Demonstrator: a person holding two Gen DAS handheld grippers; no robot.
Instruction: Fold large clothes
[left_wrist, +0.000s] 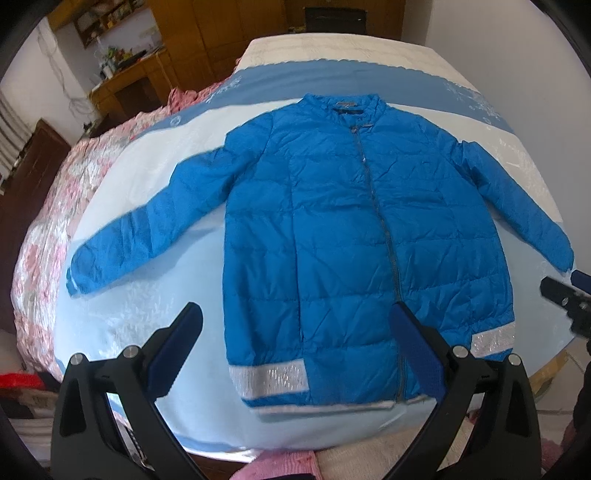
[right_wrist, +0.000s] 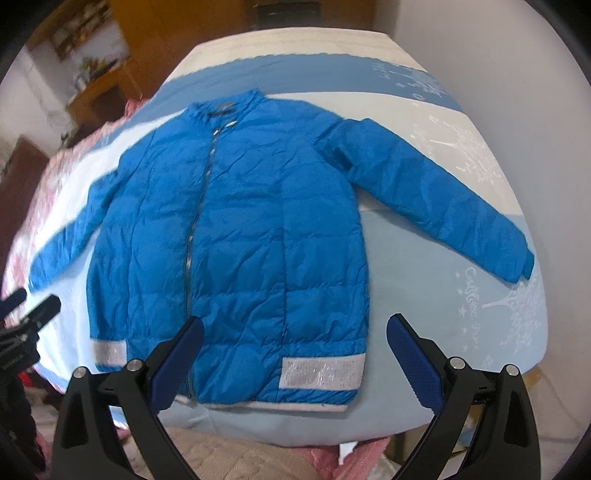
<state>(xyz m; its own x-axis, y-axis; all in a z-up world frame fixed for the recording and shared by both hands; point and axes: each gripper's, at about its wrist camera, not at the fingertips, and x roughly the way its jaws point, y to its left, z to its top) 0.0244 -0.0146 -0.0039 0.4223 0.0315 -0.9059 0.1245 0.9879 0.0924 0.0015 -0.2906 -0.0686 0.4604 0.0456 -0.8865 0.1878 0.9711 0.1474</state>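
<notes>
Jacket (left_wrist: 332, 229) time: a big blue puffy one lies flat on the bed (left_wrist: 155, 325), front up, zipper (left_wrist: 380, 221) closed, both sleeves spread out to the sides. Nothing is folded yet, I think. My left claw (left_wrist: 295, 354) hangs over the bottom hem, spread wide, holding nothing. My right claw (right_wrist: 295, 358) is spread wide too, empty, over the hem's other corner near the shiny silver band (right_wrist: 321, 373).

I think the sleeves come first. To do it well, I want to pinch each sleeve near its cuff, the left sleeve (left_wrist: 147, 236) with my left claw and the right sleeve (right_wrist: 443, 206) with my right. Then I lay each one across the chest, flat and straight. The cloth looks slippery and puffy, so I should grab a good bite, not just the edge. I should lift only a little, so the body does not slide on the bed.
</notes>
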